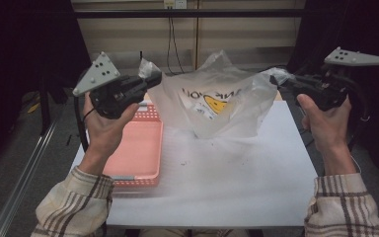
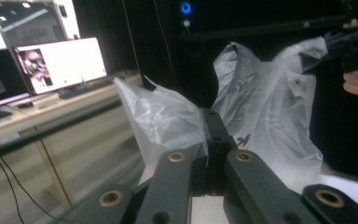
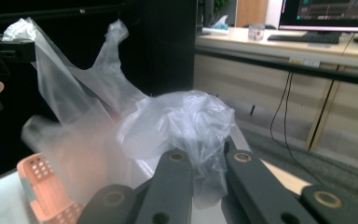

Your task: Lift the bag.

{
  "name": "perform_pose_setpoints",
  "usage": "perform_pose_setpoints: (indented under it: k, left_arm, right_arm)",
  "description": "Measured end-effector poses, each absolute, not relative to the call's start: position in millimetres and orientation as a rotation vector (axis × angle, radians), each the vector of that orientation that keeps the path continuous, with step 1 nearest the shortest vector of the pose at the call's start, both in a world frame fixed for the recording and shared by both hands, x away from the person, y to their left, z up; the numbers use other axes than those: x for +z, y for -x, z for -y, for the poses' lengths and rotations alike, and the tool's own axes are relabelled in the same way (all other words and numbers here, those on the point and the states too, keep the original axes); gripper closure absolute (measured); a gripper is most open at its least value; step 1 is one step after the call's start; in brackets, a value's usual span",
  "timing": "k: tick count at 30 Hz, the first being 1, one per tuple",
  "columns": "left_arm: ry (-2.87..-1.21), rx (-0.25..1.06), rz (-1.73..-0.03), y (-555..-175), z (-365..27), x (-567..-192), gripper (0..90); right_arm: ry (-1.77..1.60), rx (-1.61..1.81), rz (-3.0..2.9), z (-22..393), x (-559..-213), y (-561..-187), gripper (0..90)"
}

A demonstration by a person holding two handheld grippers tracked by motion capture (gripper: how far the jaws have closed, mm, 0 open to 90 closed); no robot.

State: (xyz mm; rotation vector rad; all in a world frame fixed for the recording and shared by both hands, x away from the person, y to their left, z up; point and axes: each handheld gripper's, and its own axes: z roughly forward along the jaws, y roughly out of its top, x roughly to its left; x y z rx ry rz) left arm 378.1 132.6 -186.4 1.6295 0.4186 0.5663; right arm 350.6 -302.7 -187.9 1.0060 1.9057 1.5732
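- Spanning the gap between the two raised hands, the clear plastic bag [image 1: 217,101] hangs with its long axis running left to right across the white tabletop [image 1: 217,182]; its lower belly, printed with a yellow smiley, seems to rest on or just above the tabletop's far part, though I cannot tell whether it touches.
- Lying off to the bag's left, the pink basket [image 1: 135,148] sits flat on the tabletop, just below the left hand and near the bag's left flank.
- Each gripper is equally near its own end of the bag, so neither hand has the advantage; any coming move likely turns on keeping the two ends level and apart.
- The left gripper [image 1: 150,79] is pinched tight on the bag's left handle, film bunched between its jaws in the left gripper view [image 2: 168,121].
- The right gripper [image 1: 279,79] is likewise clamped on the right handle, crumpled film spilling over its jaws [image 3: 191,126].
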Motion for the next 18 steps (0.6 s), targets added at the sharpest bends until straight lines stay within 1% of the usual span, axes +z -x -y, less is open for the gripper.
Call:
perform_pose_setpoints:
  k: [5,8,13,18]
  left_arm:
    - [-1.581,0.59,-0.436,-385.4,-132.7,-163.8,90.0]
    - [-1.591,0.595,-0.457,-394.1,-131.4,-158.0,90.0]
    - [-1.634,0.587,-0.47,-404.5,-126.0,-168.4,90.0]
    - [-1.623,0.585,-0.472,-405.9,-128.1,-168.5,90.0]
  right_arm:
    - [-0.996,1.609,-1.87,304.3,-168.9,-356.9,90.0]
    - [-0.997,1.597,-1.859,304.4,-162.1,-365.1,90.0]
    - [-1.056,1.562,-1.875,304.6,-173.8,-382.7,90.0]
    - [-1.066,1.587,-1.871,306.2,-182.9,-386.2,90.0]
